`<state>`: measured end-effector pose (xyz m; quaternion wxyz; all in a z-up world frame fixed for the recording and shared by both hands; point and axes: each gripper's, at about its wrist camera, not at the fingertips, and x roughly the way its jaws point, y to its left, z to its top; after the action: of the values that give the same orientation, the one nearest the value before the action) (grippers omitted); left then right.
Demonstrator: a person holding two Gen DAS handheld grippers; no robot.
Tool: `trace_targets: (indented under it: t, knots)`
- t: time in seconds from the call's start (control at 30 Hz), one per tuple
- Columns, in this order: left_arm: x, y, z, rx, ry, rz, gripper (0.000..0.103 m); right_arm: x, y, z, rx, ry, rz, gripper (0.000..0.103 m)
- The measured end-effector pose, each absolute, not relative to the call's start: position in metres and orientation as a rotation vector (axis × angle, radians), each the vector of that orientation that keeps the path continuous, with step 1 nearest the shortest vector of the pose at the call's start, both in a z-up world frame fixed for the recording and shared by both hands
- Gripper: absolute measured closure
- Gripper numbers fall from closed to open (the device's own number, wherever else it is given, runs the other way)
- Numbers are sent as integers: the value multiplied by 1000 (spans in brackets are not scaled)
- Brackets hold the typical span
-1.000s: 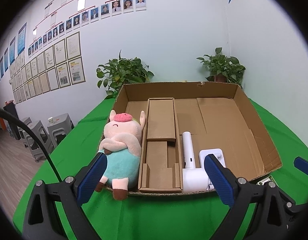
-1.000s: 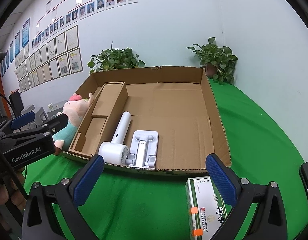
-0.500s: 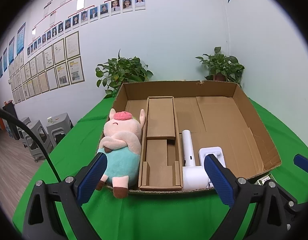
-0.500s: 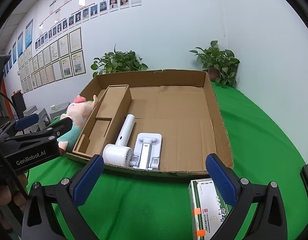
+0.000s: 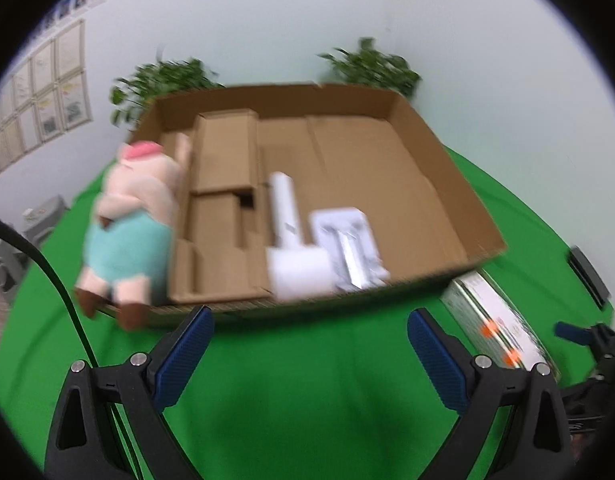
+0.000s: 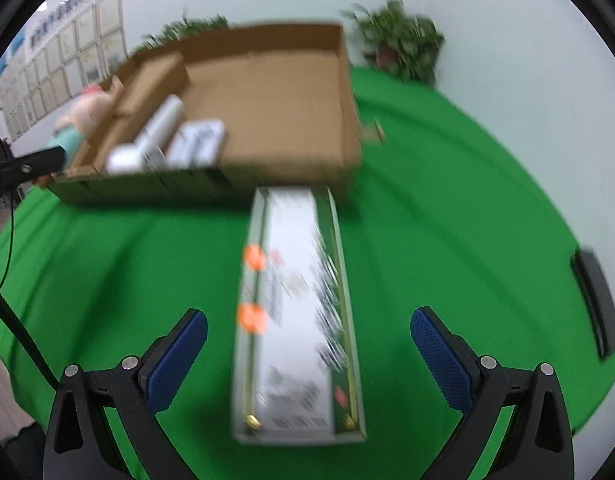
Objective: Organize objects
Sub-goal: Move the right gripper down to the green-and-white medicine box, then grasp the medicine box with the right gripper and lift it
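Note:
A white and green long box with orange stickers lies on the green table, running lengthwise between the wide-apart fingers of my right gripper, which is open above its near end. The same long box shows at the right of the left wrist view. The open cardboard box holds a white handheld fan, a white stand and a cardboard insert. A plush pig leans on its left wall. My left gripper is open over bare green cloth.
Two potted plants stand behind the box by the white wall. A dark flat object lies at the table's right edge. A black cable runs at the left. The green table spreads around the box.
Both views have tilted down and blurred with fast motion. My right gripper has moved over the long box, which now lies between its fingers. My left gripper has pulled back from the cardboard box.

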<state>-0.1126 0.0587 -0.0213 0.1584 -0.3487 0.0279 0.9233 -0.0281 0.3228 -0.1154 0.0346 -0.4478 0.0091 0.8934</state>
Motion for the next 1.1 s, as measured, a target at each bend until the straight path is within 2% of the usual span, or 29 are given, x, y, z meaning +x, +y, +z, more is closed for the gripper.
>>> trace_targets:
  t: [0.07,0.1,0.17,0.23,0.37,0.43,0.53,0.67,0.77,0.8,0.87,0.97,1.03,1.1]
  knots:
    - [-109,68,-29,-1025,65,2582,5,-26,325,-131,-1453,79,2725,2]
    - [-109,71,-31,-1035,60,2560,5,-25,324,-133,-1471,109,2730,7]
    - [-109,77,-37,-1066,52,2512,5,-24,317,-138,-1500,125,2736,23]
    - [-111,76,-41,-1103,-18,2430,5,-23,306,-137,-1493,63,2742,42]
    - [-118,69,-51,-1195,-243,2253,5,-17,284,-123,-1504,69,2870,38]
    - [-120,69,-56,-1208,-300,2176,5,-11,274,-116,-1467,17,2920,0]
    - [-120,77,-63,-1219,-348,2099,5,-8,264,-113,-1431,-64,2947,1]
    - [-120,94,-76,-1263,-373,2007,5,-8,260,-117,-1484,-57,2945,2]
    - [-119,103,-82,-1277,-392,1975,5,-6,256,-120,-1539,-43,2927,26]
    - [-117,105,-85,-1279,-399,1962,6,-6,255,-121,-1553,-37,2927,38]
    - [-115,108,-89,-1282,-409,1944,6,4,255,-119,-1560,8,2947,38]
    - [-113,110,-94,-1306,-413,1940,8,7,258,-118,-1591,198,2994,38]
    - [-111,112,-97,-1316,-412,1920,15,7,263,-118,-1617,366,3010,39]
    - [-107,114,-98,-1319,-379,1949,26,7,265,-118,-1617,425,3009,39]
